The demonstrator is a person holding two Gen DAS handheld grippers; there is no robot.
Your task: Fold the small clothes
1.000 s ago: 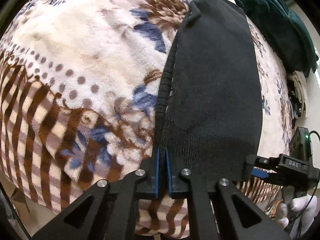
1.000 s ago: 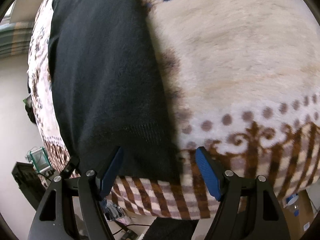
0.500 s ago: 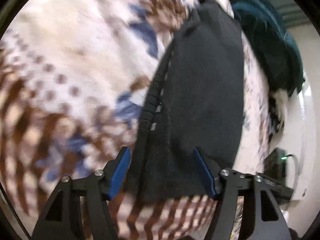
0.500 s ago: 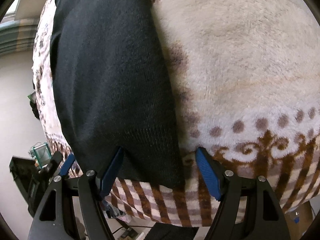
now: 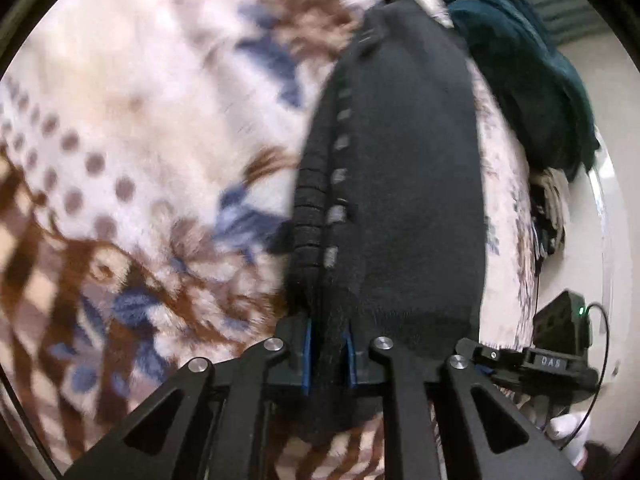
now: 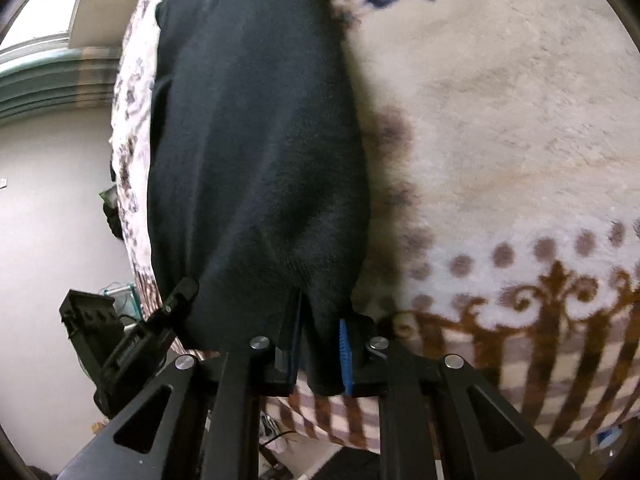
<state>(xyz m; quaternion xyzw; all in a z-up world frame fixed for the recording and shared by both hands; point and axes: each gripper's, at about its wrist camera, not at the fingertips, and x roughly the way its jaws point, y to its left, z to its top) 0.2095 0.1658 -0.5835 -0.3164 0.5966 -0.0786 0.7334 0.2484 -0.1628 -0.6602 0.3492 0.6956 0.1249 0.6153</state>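
Black garment [image 5: 400, 184] flat on blanket [image 5: 132, 120], near hem clamped by left gripper [image 5: 327, 354] and right gripper [image 6: 319, 354]; fold itself not yet made.

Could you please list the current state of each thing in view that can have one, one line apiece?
Left gripper: jaws shut on the near left edge of the black garment.
Right gripper: jaws shut on the near right corner of the black garment.
Black garment: stretched lengthwise on the patterned blanket, near end pinched.
Patterned blanket: spread under the garment.
Teal fabric: bunched beyond the garment.
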